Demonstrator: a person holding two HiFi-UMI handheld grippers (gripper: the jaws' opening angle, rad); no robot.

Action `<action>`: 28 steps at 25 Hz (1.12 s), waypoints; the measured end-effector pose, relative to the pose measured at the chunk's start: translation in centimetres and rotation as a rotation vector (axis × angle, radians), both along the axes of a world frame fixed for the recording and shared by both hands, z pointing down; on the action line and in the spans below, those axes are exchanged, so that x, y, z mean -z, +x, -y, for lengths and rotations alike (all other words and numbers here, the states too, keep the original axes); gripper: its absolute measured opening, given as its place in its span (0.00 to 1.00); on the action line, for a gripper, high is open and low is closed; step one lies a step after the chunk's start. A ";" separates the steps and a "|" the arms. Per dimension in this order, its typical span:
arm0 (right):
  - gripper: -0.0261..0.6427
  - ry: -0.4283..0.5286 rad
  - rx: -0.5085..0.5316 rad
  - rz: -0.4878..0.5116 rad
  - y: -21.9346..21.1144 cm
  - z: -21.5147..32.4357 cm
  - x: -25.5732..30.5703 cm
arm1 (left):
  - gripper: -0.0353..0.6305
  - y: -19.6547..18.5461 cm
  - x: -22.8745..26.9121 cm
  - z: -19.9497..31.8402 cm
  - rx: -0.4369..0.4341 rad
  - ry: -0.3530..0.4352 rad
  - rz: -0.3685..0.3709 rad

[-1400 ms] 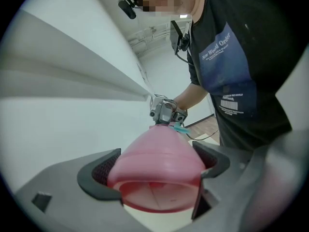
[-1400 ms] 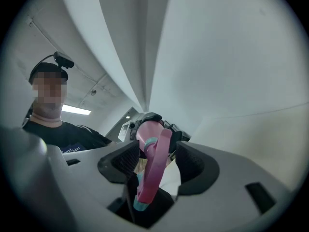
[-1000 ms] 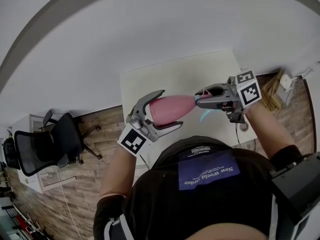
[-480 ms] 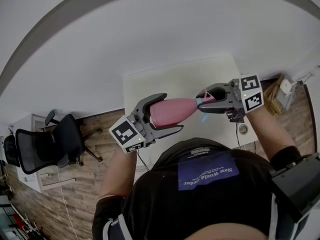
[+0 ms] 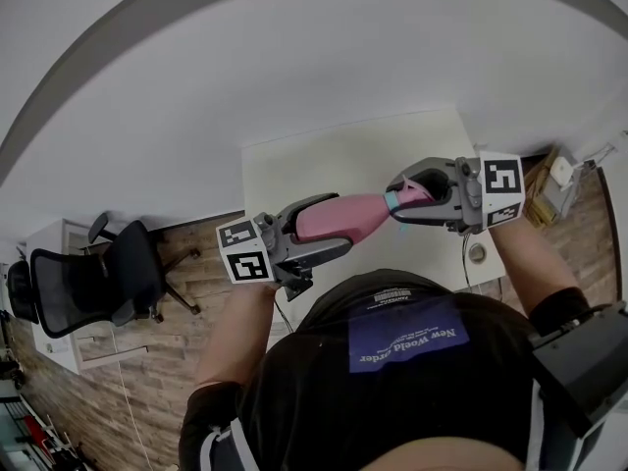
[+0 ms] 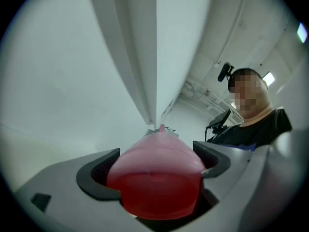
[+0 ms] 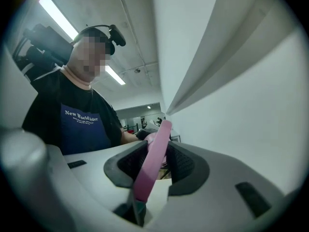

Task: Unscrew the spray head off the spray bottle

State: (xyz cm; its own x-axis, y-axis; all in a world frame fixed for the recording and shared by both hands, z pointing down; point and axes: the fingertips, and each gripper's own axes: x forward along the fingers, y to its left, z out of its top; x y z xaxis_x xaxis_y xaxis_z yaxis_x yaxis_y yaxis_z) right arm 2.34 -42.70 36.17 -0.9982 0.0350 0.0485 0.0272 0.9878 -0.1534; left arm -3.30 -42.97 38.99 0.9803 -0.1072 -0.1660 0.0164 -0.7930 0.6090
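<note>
Here the spray bottle [image 5: 339, 216] hovers over the table [image 5: 324, 160] edge.

Office-type workroom. Black mesh swivel chair [image 5: 83, 287] on wood-plank floor [image 5: 147, 391], well left of the left gripper [image 5: 339, 226]. White cabinet [image 5: 54, 253] beside the chair, farther left again. White table [image 5: 324, 165] against plain white wall [image 5: 294, 86], beyond the right gripper [image 5: 394, 199]. Strip lights [image 7: 57, 14] on bare grey ceiling [image 7: 140, 23] above that gripper.
</note>
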 end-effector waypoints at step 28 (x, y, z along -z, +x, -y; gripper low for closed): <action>0.24 0.711 -0.074 -0.419 -0.6 -0.8 -2.4 | 0.77 -0.8 -1.4 0.9 0.099 -0.001 0.050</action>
State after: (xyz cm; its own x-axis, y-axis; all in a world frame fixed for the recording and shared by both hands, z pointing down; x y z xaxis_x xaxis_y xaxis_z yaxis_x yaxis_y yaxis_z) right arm 1.75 -41.89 38.56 -0.8910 -0.2091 0.4029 0.0379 0.8501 0.5252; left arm -4.13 -43.84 40.41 0.9720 -0.2038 -0.1171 -0.0922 -0.7887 0.6078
